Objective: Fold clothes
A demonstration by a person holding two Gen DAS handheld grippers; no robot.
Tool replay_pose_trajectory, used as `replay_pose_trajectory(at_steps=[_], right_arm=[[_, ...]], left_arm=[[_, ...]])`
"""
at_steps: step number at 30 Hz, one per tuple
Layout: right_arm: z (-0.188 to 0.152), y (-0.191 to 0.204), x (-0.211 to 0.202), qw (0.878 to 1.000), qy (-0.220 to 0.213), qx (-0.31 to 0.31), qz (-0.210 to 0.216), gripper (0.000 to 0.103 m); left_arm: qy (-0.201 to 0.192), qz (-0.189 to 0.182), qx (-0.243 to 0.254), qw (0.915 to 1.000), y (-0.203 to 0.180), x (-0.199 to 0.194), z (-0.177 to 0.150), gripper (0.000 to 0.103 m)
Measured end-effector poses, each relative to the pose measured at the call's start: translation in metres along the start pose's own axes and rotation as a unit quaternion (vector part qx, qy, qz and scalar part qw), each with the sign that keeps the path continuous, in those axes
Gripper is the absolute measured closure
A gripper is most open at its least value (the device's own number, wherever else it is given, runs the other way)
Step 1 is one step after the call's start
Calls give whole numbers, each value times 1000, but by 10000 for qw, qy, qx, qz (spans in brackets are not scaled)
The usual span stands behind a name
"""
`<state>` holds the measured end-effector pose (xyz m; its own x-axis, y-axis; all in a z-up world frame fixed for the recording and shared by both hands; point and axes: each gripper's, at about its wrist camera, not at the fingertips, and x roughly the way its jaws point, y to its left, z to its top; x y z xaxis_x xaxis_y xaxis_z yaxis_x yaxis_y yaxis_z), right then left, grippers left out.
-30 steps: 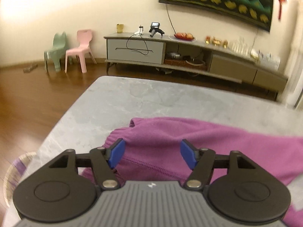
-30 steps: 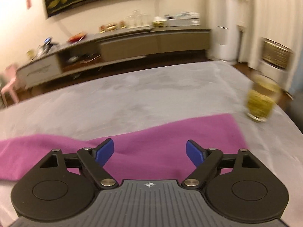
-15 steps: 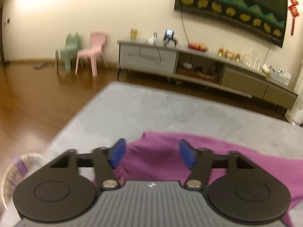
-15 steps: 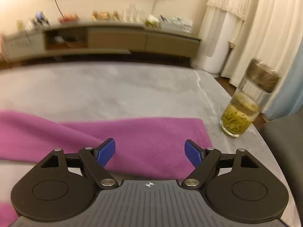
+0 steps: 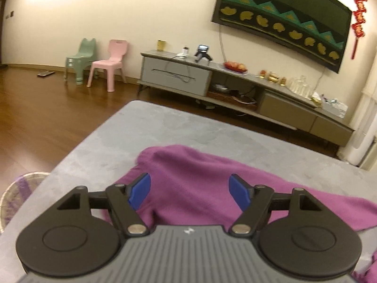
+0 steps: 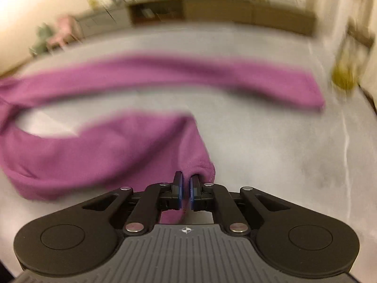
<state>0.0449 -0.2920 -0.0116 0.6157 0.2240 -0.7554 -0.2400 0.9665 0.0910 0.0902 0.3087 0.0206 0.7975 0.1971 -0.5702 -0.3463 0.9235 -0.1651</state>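
A big grey table [image 5: 179, 127] fills the lower part of both views. Its top looks like soft grey stone with pale cloudy marks, and the near left corner is round. On it lies a purple piece of clothing [image 5: 200, 179], long and floppy. In the right wrist view the purple clothing [image 6: 99, 146] shows two long parts: one stretches flat across the far side of the table, and the other curls closer to the camera. That view is blurry.

The left gripper [image 5: 189, 189] is just above the bunched end of the purple cloth. Its two blue pads [image 5: 140, 189] stand wide apart with nothing between them.

The right gripper [image 6: 185, 192] has its blue pads pressed close together, and a hemmed end of the nearer purple part is pinched between them.

Past the table, the floor [image 5: 40, 108] is shiny brown wood. A small green chair [image 5: 81, 59] and a small pink chair [image 5: 110, 63] stand side by side against the cream wall. A long low grey cabinet [image 5: 235, 89] runs along the wall, with a red plate of fruit [image 5: 235, 67] and other small things on top. A wide dark picture [image 5: 282, 18] with green zigzags and yellow shapes hangs above it. A red hanging decoration [image 5: 358, 23] is beside the picture. Down by the table's left edge sits a woven basket [image 5: 21, 186]. At the far right of the table there is a blurry glass with something yellow-green [image 6: 344, 77] in it.
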Motion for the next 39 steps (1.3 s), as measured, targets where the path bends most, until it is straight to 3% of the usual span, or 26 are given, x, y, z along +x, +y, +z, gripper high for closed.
replay_pose_trajectory(at_steps=[1,4,7,9,10,12,13,14,16,18,22,23,25,27,28,30,31,32,33,35,36,39], right_arm=[[7,0,-19,9995,-291,-70,17,98],[10,-30,-34,9959,-242,65,-871,98],[13,-61,-48,9838,-170,207,-1773,97],[15,-81,-57,9710,-120,302,-2367,81],[16,-91,-62,9633,-96,348,-2661,63],[14,-96,-64,9495,-175,407,-3107,58],[10,-85,-65,9555,-341,453,-2895,51],[11,-64,-60,9635,-405,218,-2636,36],[13,-20,-49,9758,-516,-294,-2104,19],[16,23,-38,9825,-623,-805,-1560,17],[21,94,-8,9835,-647,-1629,-437,12],[23,100,1,9835,-600,-1680,-291,12],[25,109,19,9831,-498,-1760,-20,12],[28,119,37,9818,-397,-1838,250,12],[29,124,46,9809,-346,-1877,385,12],[32,134,64,9783,-243,-1953,656,31],[41,124,70,9845,-157,-1649,577,71],[50,113,75,9901,-68,-1318,481,77],[59,102,81,9944,21,-986,385,77],[73,76,98,9992,-15,-387,60,76],[80,63,107,9999,-37,-89,-106,76],[87,47,119,9983,-255,286,-438,73]], left_arm=[[8,84,-46,10000,8,0,-1,29],[53,347,-400,9986,37,1,-2,29],[113,546,-665,9962,60,4,0,29],[227,690,-538,9959,67,7,1,28],[295,766,-449,9956,70,9,1,27],[403,806,-273,9956,74,11,-2,23],[467,749,-194,9959,74,12,-5,20],[555,639,-138,9963,74,14,-9,18],[763,409,-50,9962,73,19,-17,16],[919,415,88,9949,71,24,-25,16],[952,450,451,9934,61,37,-34,17],[967,423,531,9930,58,41,-36,19],[943,315,725,9924,53,48,-39,56],[936,-68,619,9937,54,45,-35,92],[890,-279,368,9950,56,36,-29,92],[329,-989,-324,9940,68,-10,-4,93],[-26,-1352,-740,9880,80,-36,9,93],[-338,-1559,-1127,9807,96,-57,18,93],[-419,-1464,-1432,9779,112,-62,20,92],[-177,-873,-1893,9779,141,-52,12,92],[121,-570,-1977,9785,148,-38,2,92],[657,-321,-1783,9813,150,-15,-15,91]])
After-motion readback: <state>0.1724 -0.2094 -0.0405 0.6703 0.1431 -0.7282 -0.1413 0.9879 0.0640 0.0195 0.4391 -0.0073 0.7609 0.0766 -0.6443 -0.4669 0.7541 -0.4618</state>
